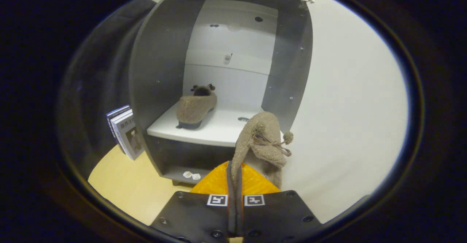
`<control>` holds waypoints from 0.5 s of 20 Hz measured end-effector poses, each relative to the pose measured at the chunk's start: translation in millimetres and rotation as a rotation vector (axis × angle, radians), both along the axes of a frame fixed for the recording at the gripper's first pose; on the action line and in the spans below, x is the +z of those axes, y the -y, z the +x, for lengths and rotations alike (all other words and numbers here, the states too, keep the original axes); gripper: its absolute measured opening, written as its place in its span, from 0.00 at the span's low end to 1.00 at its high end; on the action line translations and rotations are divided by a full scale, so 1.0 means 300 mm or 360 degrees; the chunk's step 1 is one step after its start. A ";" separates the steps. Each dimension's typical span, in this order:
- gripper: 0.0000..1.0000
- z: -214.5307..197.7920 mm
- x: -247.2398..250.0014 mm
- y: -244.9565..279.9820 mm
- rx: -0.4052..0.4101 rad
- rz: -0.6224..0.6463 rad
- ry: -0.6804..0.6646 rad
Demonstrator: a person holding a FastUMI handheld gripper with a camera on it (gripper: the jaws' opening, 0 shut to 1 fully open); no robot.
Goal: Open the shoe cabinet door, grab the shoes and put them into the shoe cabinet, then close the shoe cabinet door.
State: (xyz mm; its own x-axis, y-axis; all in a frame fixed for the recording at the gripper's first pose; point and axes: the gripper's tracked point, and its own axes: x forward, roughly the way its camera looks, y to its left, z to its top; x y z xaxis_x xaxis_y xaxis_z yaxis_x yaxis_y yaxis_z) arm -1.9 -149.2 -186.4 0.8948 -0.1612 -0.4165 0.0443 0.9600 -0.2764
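The shoe cabinet [153, 71] stands open ahead of me, grey outside and white inside. Its white door [346, 100] is swung wide to the right. One tan fuzzy shoe [195, 106] rests on the white shelf [215, 130], toward the left. My gripper [235, 177] has its orange fingers [215, 182] pressed together on the edge of a second tan shoe [261, 141]. That shoe hangs up and to the right of the fingers, in front of the shelf's right end, with its pompom laces dangling.
Some books [124, 130] lean against the cabinet's left side on the pale wooden floor [124, 184]. Two small white tags [191, 175] lie on the cabinet's bottom ledge. A small white clip [227, 58] hangs on the back panel.
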 end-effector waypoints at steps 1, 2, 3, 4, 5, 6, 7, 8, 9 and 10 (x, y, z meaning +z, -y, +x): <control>0.02 0.034 0.014 0.004 0.0001 -0.0022 0.0010; 0.02 0.081 0.032 0.003 0.0007 -0.0050 0.0021; 0.02 0.127 0.057 0.000 0.0012 -0.0070 0.0040; 0.02 0.169 0.075 -0.002 0.0016 -0.0089 0.0056; 0.02 0.211 0.095 -0.008 0.0021 -0.0108 0.0071; 0.02 0.255 0.108 -0.010 0.0025 -0.0134 0.0077; 0.03 0.295 0.119 -0.012 0.0030 -0.0166 0.0078; 0.02 0.341 0.126 -0.019 0.0040 -0.0196 0.0079; 0.02 0.383 0.132 -0.026 0.0049 -0.0214 0.0082; 0.02 0.424 0.133 -0.036 0.0057 -0.0225 0.0083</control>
State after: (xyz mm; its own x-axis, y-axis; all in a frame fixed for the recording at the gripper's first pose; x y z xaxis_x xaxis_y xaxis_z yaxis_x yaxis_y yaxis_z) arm 125.3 -138.3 -146.4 0.9208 -0.1825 -0.3448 0.0284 0.9129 -0.4073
